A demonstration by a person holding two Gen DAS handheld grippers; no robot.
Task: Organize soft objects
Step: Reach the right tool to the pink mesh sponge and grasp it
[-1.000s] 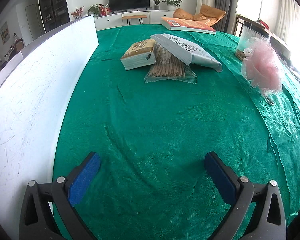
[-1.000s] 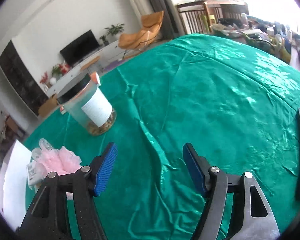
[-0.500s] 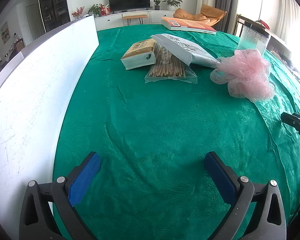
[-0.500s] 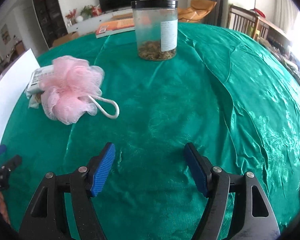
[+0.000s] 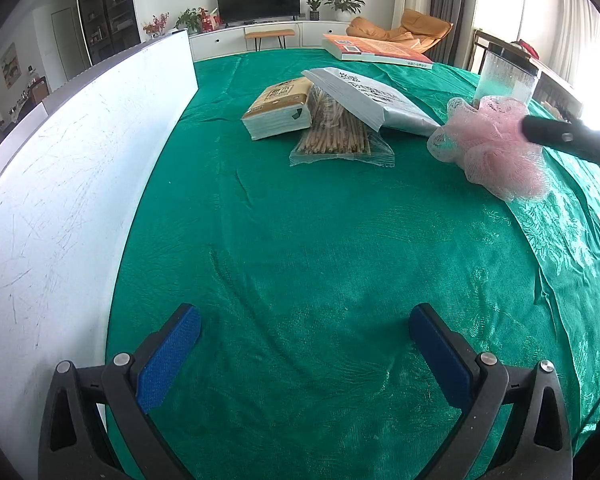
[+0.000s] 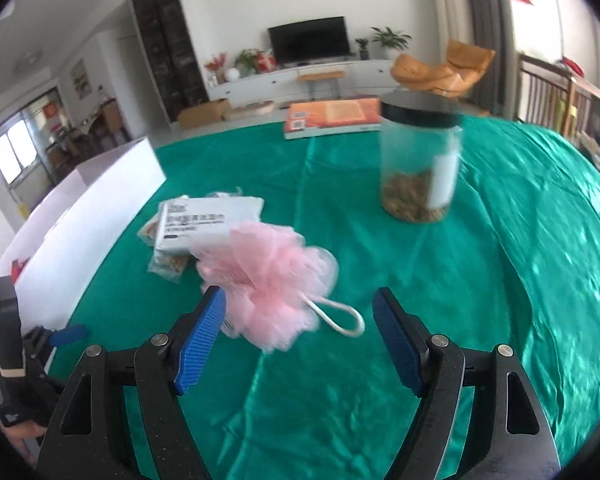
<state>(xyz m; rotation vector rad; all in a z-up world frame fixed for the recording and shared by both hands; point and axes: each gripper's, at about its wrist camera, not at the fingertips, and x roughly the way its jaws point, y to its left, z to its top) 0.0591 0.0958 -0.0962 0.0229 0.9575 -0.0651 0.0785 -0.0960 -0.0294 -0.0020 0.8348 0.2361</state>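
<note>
Since the earlier frame my right gripper (image 6: 298,344) has closed in on the pink bath pouf (image 6: 268,280) on the desk (image 5: 320,248), fingers spread at its edge; approach step, I advance, then pinch; left gripper (image 5: 304,356) idle, spread

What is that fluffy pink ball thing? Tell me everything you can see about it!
The pink bath pouf is a ball of gathered, ruffled mesh netting, light and see-through at the edges, with a white cord loop trailing from it. It lies on the green tablecloth, right beside the white packet, with the jar farther back. The right tongs are open around it, one blue pad at its edge, not squeezing.
</note>
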